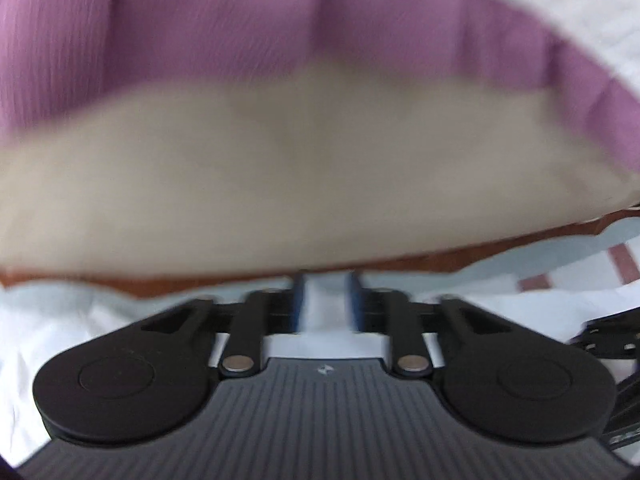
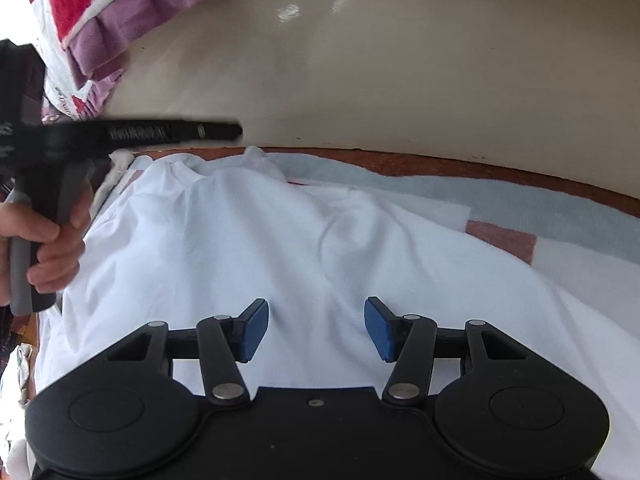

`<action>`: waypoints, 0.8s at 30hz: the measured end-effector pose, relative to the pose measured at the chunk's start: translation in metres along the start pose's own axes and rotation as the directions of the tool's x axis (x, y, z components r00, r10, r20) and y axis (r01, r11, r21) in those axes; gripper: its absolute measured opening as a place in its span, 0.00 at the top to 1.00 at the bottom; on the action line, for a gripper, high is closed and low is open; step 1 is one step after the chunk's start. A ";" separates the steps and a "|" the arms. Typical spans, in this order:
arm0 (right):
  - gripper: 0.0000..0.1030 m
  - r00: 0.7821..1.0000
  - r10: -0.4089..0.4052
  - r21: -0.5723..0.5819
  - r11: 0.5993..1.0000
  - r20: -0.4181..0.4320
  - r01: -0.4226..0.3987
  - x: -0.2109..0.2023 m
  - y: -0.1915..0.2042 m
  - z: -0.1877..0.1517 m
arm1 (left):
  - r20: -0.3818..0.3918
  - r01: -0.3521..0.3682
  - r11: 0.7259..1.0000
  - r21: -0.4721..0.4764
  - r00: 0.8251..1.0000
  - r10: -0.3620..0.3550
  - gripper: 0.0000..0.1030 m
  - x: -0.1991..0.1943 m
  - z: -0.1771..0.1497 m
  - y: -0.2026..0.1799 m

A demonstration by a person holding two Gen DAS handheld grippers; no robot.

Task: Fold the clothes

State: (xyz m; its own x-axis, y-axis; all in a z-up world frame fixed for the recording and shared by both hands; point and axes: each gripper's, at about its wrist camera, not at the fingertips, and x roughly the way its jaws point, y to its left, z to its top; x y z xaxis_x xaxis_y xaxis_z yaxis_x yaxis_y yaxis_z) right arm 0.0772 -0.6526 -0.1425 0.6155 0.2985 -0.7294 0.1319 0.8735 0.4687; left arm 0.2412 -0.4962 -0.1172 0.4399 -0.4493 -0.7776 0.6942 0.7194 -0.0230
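A white garment (image 2: 248,240) lies rumpled on a pale blue checked cloth (image 2: 460,196) over a brown table. My right gripper (image 2: 316,328) is open and empty, its blue pads (image 2: 254,330) hovering just above the white garment's near part. My left gripper (image 1: 327,300) has its blue pads (image 1: 297,300) close together with a fold of white fabric (image 1: 325,312) between them; this view is blurred. In the right wrist view the left gripper's body (image 2: 120,134) shows at the left, held by a hand (image 2: 48,240) over the garment's far left edge.
A beige floor (image 2: 380,80) lies beyond the table's brown edge (image 2: 440,162). A purple-frilled quilt with red patches (image 2: 100,24) hangs at the far left, and its purple frill (image 1: 200,32) fills the top of the left wrist view.
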 end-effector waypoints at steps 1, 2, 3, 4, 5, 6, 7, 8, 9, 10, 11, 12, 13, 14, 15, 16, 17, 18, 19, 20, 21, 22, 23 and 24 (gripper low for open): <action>0.43 1.000 0.006 0.007 1.000 0.002 -0.006 0.000 -0.001 0.000 | -0.008 0.004 1.000 -0.018 1.000 -0.004 0.55 0.004 -0.002 0.004; 0.43 1.000 0.009 0.014 1.000 0.002 -0.009 0.000 -0.002 0.001 | -0.015 0.009 0.999 -0.037 1.000 -0.009 0.55 0.008 -0.004 0.008; 0.43 1.000 0.011 0.015 1.000 0.000 -0.011 -0.001 -0.003 0.002 | -0.027 0.032 0.998 -0.053 0.999 -0.033 0.55 0.013 -0.005 0.012; 0.43 1.000 0.013 0.011 1.000 -0.002 -0.013 0.000 -0.003 0.002 | -0.039 0.055 0.996 -0.070 0.998 -0.058 0.53 0.017 -0.005 0.016; 0.43 1.000 0.015 0.005 1.000 -0.004 -0.015 0.000 -0.003 0.002 | -0.070 0.075 0.993 -0.095 0.994 -0.082 0.44 0.024 -0.005 0.020; 0.43 1.000 0.018 -0.008 1.000 -0.006 -0.018 0.002 -0.001 0.002 | -0.102 0.093 0.988 -0.122 0.989 -0.106 0.36 0.030 -0.005 0.023; 0.42 1.000 0.021 -0.022 1.000 -0.009 -0.021 0.003 0.000 0.002 | -0.167 0.107 0.982 -0.153 0.977 -0.133 0.24 0.041 -0.004 0.026; 0.41 1.000 0.023 -0.036 0.999 -0.013 -0.024 0.005 0.002 0.003 | -0.215 0.120 0.976 -0.183 0.964 -0.159 0.24 0.052 -0.002 0.027; 0.40 0.999 0.025 -0.065 0.998 -0.020 -0.026 0.006 0.006 0.002 | -0.192 0.123 0.974 -0.189 0.968 -0.160 0.24 0.050 -0.005 0.028; 0.40 0.999 0.027 -0.093 0.995 -0.028 -0.029 0.008 0.009 0.001 | -0.166 0.136 0.974 -0.180 0.972 -0.167 0.34 0.049 -0.005 0.027; 0.40 0.999 0.028 -0.121 0.992 -0.036 -0.032 0.009 0.013 0.001 | -0.161 0.152 0.976 -0.159 0.971 -0.177 0.75 0.049 -0.004 0.025; 0.40 0.999 0.027 -0.140 0.990 -0.042 -0.033 0.010 0.016 0.000 | -0.143 0.111 0.988 -0.112 0.982 -0.126 0.93 0.044 -0.004 0.020; 0.40 0.998 0.026 -0.159 0.987 -0.049 -0.033 0.011 0.018 -0.001 | -0.121 0.064 0.996 -0.064 0.990 -0.071 0.93 0.039 -0.004 0.014; 0.40 0.998 0.026 -0.167 0.985 -0.050 -0.034 0.011 0.019 -0.001 | -0.070 0.018 1.000 -0.013 0.997 -0.019 0.93 0.028 -0.004 0.003; 0.40 0.998 0.027 -0.174 0.984 -0.051 -0.035 0.011 0.020 -0.001 | -0.013 -0.030 0.999 0.037 0.999 0.031 0.93 0.017 -0.004 -0.009; 0.40 0.998 0.030 -0.167 0.985 -0.053 -0.039 0.011 0.019 0.000 | 0.040 -0.055 0.994 0.094 0.998 0.051 0.93 0.005 -0.005 -0.019; 0.40 0.998 0.033 -0.161 0.986 -0.056 -0.042 0.012 0.018 0.001 | 0.093 -0.080 0.985 0.150 0.993 0.066 0.93 -0.007 -0.006 -0.030; 0.40 0.998 0.036 -0.154 0.987 -0.057 -0.044 0.012 0.017 0.001 | 0.146 -0.095 0.972 0.213 0.987 0.065 0.93 -0.017 -0.007 -0.041; 0.40 0.998 0.038 -0.147 0.988 -0.058 -0.046 0.012 0.016 0.002 | 0.183 -0.116 0.956 0.271 0.981 0.067 0.93 -0.025 -0.007 -0.051; 0.40 0.998 0.036 -0.142 0.989 -0.058 -0.044 0.013 0.016 0.002 | 0.206 -0.132 0.941 0.312 0.976 0.068 0.93 -0.028 -0.007 -0.060; 0.40 0.998 0.033 -0.137 0.990 -0.057 -0.040 0.013 0.016 0.002 | 0.214 -0.122 0.941 0.316 0.975 0.055 0.93 -0.029 -0.005 -0.063; 0.40 0.999 0.024 -0.128 0.991 -0.044 -0.030 0.013 0.016 0.003 | 0.222 -0.111 0.942 0.317 0.974 0.041 0.93 -0.030 -0.003 -0.067; 0.40 0.999 0.016 -0.118 0.993 -0.030 -0.019 0.014 0.016 0.003 | 0.223 -0.102 0.949 0.299 0.974 0.034 0.93 -0.028 0.001 -0.066; 0.40 1.000 0.006 -0.110 0.994 -0.016 -0.008 0.014 0.016 0.004 | 0.220 -0.100 0.956 0.277 0.975 0.038 0.93 -0.025 0.005 -0.065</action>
State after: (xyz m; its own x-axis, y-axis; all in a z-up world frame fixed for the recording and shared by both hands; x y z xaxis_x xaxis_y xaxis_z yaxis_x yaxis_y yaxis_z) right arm 0.0905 -0.6356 -0.1431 0.6039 0.3099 -0.7343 0.0409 0.9081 0.4168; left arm 0.1885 -0.5346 -0.0932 0.5805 -0.5274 -0.6204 0.7775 0.5854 0.2298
